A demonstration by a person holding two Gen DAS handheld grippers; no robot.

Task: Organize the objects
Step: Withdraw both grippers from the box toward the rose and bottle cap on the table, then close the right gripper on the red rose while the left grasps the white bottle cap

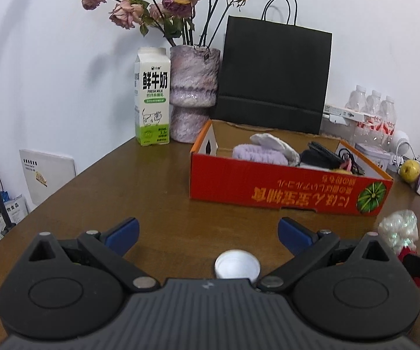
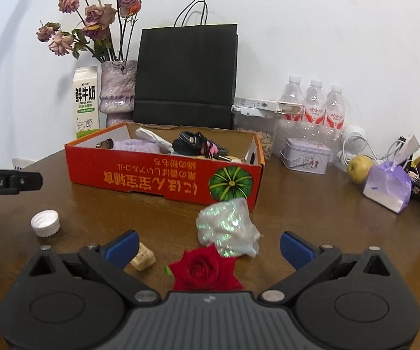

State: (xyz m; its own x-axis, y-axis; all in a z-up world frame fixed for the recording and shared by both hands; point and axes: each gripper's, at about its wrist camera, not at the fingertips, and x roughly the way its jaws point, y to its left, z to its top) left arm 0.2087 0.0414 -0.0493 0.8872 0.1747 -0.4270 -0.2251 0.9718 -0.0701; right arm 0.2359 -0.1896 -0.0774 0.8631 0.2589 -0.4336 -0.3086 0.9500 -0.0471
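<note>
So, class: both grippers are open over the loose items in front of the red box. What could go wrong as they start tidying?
1. The red rose touches the iridescent wrapping; the right gripper closing here might crush petals or grab both.
2. The white bottle cap is low and round, so it could slip from the left gripper.
3. The red box already holds cloths and cables; dropped items may snag or spill.

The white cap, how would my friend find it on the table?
Find the big red box on the brown table. Nearer than its left end sits the white bottle cap, open side up. It is the only round, ribbed white thing there, left of the cork and red rose.
</note>
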